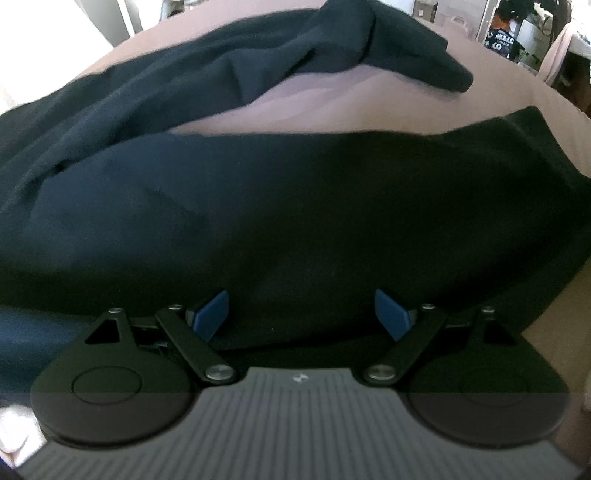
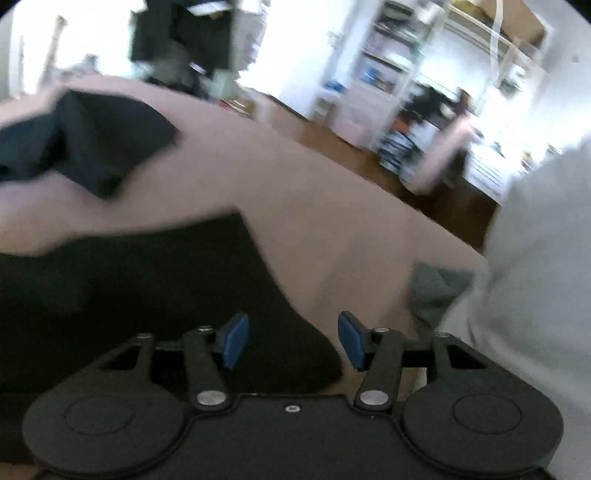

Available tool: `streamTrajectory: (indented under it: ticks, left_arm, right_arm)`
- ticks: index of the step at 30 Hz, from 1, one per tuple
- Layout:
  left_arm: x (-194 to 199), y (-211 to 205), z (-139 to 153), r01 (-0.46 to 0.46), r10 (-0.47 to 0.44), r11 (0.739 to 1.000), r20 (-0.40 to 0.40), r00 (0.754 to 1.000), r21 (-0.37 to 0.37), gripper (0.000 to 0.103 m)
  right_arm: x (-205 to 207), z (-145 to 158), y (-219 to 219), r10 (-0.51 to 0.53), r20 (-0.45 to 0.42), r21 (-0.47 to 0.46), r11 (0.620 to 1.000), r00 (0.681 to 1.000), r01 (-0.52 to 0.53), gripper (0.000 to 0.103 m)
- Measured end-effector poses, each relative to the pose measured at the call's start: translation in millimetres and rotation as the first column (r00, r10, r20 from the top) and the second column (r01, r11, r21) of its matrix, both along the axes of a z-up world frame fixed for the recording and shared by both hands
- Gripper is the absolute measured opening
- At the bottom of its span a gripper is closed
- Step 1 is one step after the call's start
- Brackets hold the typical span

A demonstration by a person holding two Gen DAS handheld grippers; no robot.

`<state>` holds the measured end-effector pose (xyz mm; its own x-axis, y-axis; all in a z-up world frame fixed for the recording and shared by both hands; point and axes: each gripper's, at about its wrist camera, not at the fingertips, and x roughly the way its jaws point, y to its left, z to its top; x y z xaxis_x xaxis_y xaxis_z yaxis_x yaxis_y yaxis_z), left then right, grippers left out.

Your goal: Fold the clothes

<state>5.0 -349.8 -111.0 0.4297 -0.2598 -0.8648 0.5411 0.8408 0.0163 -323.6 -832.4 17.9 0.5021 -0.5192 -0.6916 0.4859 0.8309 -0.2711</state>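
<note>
A dark navy garment [image 1: 280, 221] lies spread over a pinkish-mauve bed surface [image 1: 332, 107], with one long part [image 1: 258, 70] stretching across the far side. My left gripper [image 1: 301, 314] hovers over the garment's near part, open, its blue pads [image 1: 212, 314] wide apart with nothing between them. In the blurred right wrist view the same garment [image 2: 140, 291] fills the lower left and its far part [image 2: 92, 144] lies at the upper left. My right gripper [image 2: 293, 341] is open above the garment's right corner, holding nothing.
A white cloth mass [image 2: 535, 277] rises at the right edge, with a grey-green cloth [image 2: 436, 291] beside it. Beyond the bed are a wooden floor [image 2: 369, 162], white shelving [image 2: 388, 66] and clutter [image 1: 517, 33].
</note>
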Motion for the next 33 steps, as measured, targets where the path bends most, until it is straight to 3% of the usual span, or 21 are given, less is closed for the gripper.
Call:
streamTrajectory:
  ticks: [5,12,17,19,21,23,25,26,27,29,31,32,33]
  left_arm:
    - [2.4,7.5,8.4,-0.009,0.009,1.000,0.053,0.999,-0.016,0.087]
    - [10.3,15.9,12.2,-0.040,0.040,0.999,0.079,0.996,-0.002,0.087]
    - [27.7,10.2,26.2,-0.065,0.066,0.998,0.120,0.991,-0.007,0.087]
    - [41.2,4.3,37.9,-0.071,0.071,0.997,0.149,0.986,-0.005,0.087]
    - [61.4,-1.6,52.9,-0.079,0.077,0.997,0.180,0.981,0.003,0.087]
    - [85.3,-6.2,66.8,-0.081,0.081,0.997,0.208,0.975,-0.006,0.087]
    - [112.6,-15.0,67.6,-0.053,0.046,0.998,0.243,0.969,0.022,0.093]
    - [124.1,-21.6,61.9,-0.024,0.003,0.997,0.277,0.961,0.071,0.101]
    - [131.2,-30.2,49.3,0.016,-0.071,0.986,0.330,0.941,0.167,0.102]
    - [140.7,-38.7,17.8,0.053,-0.216,0.924,0.403,0.890,0.377,0.100]
    - [146.1,-25.8,1.8,0.029,-0.223,0.911,0.432,0.874,0.410,0.099]
    - [150.0,-17.3,-2.4,0.021,-0.205,0.920,0.433,0.878,0.391,0.100]
    - [157.9,-5.3,-0.2,0.012,-0.143,0.951,0.403,0.904,0.310,0.100]
  right_arm:
    - [-2.3,18.5,21.2,0.134,0.053,0.046,0.990,0.990,-0.137,0.063]
    - [13.0,3.2,41.2,0.205,0.009,0.043,0.978,0.979,-0.205,0.063]
    - [11.2,9.9,46.8,0.253,0.053,0.129,0.958,0.966,-0.257,0.063]
    - [19.8,19.7,51.3,0.295,0.102,0.216,0.926,0.950,-0.310,0.063]
    - [33.2,36.9,55.6,0.362,0.189,0.309,0.861,0.913,-0.405,0.064]
    - [51.4,54.6,57.1,0.402,0.267,0.387,0.788,0.876,-0.479,0.071]
    - [76.6,66.2,60.3,0.432,0.262,0.391,0.770,0.863,-0.504,0.084]
    - [89.2,72.0,61.9,0.447,0.260,0.392,0.761,0.856,-0.516,0.085]
    - [103.1,72.7,61.7,0.461,0.235,0.380,0.767,0.856,-0.517,0.085]
    - [134.3,63.5,56.9,0.443,0.157,0.357,0.807,0.882,-0.469,0.086]
    - [158.0,43.5,50.4,0.384,0.086,0.340,0.856,0.919,-0.389,0.086]
    - [169.3,31.7,47.4,0.352,0.053,0.328,0.878,0.934,-0.350,0.086]
    - [176.5,20.2,45.7,0.348,0.037,0.313,0.886,0.937,-0.341,0.086]
